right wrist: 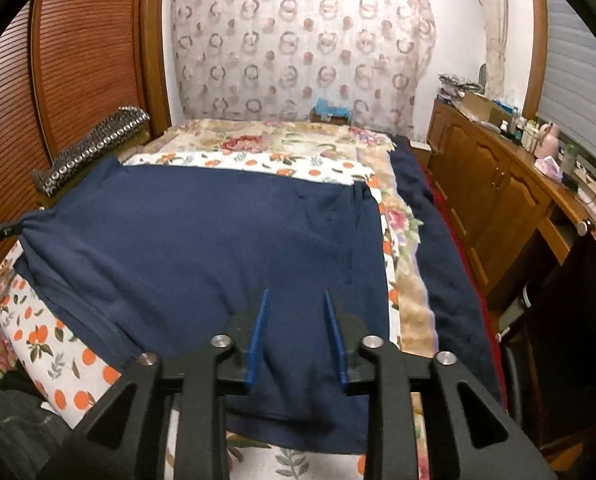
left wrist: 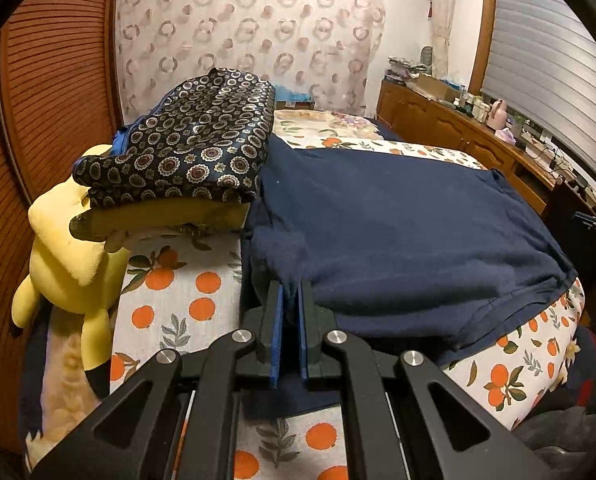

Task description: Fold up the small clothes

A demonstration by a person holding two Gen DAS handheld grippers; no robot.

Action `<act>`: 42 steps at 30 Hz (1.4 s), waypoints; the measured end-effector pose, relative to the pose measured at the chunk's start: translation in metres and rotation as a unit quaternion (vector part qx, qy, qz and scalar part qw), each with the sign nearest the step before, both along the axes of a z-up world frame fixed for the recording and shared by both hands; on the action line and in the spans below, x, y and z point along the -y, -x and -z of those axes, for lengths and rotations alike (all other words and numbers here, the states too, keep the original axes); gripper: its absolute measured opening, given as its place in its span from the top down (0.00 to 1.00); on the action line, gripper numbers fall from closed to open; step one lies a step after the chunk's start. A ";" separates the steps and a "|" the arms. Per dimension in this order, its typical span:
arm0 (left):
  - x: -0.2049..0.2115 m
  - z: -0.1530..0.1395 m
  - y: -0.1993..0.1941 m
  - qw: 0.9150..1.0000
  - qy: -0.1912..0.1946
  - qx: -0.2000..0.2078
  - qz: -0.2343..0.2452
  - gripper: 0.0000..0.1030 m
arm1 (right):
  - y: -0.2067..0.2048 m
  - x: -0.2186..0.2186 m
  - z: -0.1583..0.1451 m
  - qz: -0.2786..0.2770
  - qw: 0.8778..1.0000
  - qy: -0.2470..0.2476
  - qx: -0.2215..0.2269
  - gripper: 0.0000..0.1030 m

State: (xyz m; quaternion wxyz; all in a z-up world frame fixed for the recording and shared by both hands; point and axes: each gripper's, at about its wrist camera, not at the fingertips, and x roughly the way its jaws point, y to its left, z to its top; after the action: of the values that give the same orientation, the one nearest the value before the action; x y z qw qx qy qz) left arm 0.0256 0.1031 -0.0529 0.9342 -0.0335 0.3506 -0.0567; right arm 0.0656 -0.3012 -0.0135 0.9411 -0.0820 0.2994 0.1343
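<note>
A: Claws?
B: My left claw [left wrist: 290, 286] pinches the navy garment [left wrist: 397, 232] at its near corner; my right claw [right wrist: 296, 294] stands released, fabric between the fingers.
A: Garment?
B: Flat on the orange-print bedspread [left wrist: 178, 304], long axis across the bed.

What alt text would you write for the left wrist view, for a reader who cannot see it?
The left gripper, shut, pinches a corner of a navy blue cotton garment lying flat on an orange-print bedsheet. To its left, a yellow plush toy lies partly under a folded dark patterned silky cloth.
</note>
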 end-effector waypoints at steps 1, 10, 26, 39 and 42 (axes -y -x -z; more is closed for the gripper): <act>0.000 -0.001 -0.001 1.000 -0.001 0.000 0.000 0.93 | 0.001 -0.002 0.000 -0.003 1.000 -0.002 0.003 0.63; 0.005 -0.001 0.001 1.000 -0.011 0.001 0.001 0.93 | -0.007 -0.017 0.028 -0.049 0.999 -0.021 -0.005 0.57; -0.001 0.007 0.001 1.000 -0.003 -0.011 -0.003 0.67 | -0.068 -0.065 0.072 -0.117 0.991 0.000 -0.059 0.46; -0.010 0.006 -0.008 1.000 -0.004 -0.009 -0.018 0.24 | -0.082 -0.082 0.076 -0.116 0.991 0.023 -0.069 0.31; -0.012 0.012 -0.016 1.000 -0.005 -0.019 -0.022 0.24 | -0.079 -0.089 0.079 -0.119 0.990 0.041 -0.064 0.26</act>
State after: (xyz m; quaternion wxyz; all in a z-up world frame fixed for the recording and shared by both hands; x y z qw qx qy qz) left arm 0.0418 0.1150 -0.0653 0.9286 -0.0378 0.3677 -0.0336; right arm 0.1449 -0.2123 -0.0923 0.8930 -0.1468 0.3526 0.2382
